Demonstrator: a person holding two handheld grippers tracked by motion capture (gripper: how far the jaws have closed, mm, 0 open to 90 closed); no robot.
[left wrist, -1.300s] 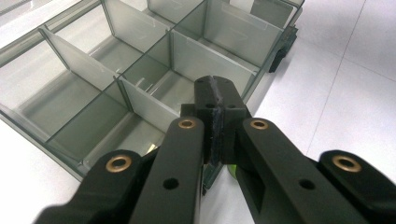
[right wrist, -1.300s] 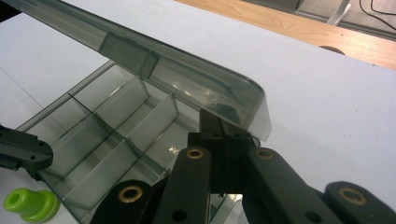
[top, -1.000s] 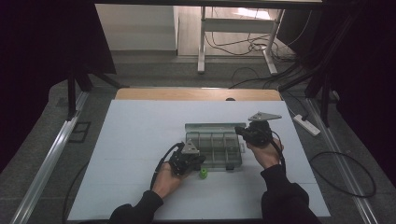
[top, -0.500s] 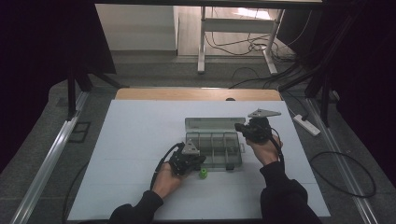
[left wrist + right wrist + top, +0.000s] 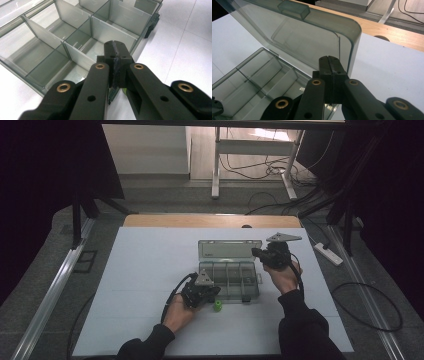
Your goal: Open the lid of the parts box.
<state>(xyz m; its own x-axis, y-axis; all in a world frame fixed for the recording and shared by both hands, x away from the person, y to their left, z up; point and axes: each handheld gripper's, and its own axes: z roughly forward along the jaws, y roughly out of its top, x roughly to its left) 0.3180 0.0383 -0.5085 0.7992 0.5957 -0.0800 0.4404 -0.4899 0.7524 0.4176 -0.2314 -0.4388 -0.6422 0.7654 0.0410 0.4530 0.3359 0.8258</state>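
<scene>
Compartment box (image 5: 229, 279) sits mid-worktop (image 5: 150, 270), lid (image 5: 227, 249) swung up at its 12 o'clock edge. Left gripper (image 5: 202, 292) is at the box's 7 o'clock corner, fingers (image 5: 113, 53) pressed together with nothing between them, tips just over the near wall. Right gripper (image 5: 267, 255) is at the lid's 3 o'clock corner, fingers (image 5: 331, 66) also pinched together on nothing, tips just beside the rounded lid edge; can't tell if touching. Small green piece (image 5: 218, 306) lies on the worktop at the box's 6 o'clock, just right of the left gripper. Open worktop all round, most at 9 o'clock. Box is smoky translucent plastic, thin divider walls, black latches on the front; worktop matte white, with a wooden strip along its 12 o'clock edge.
</scene>
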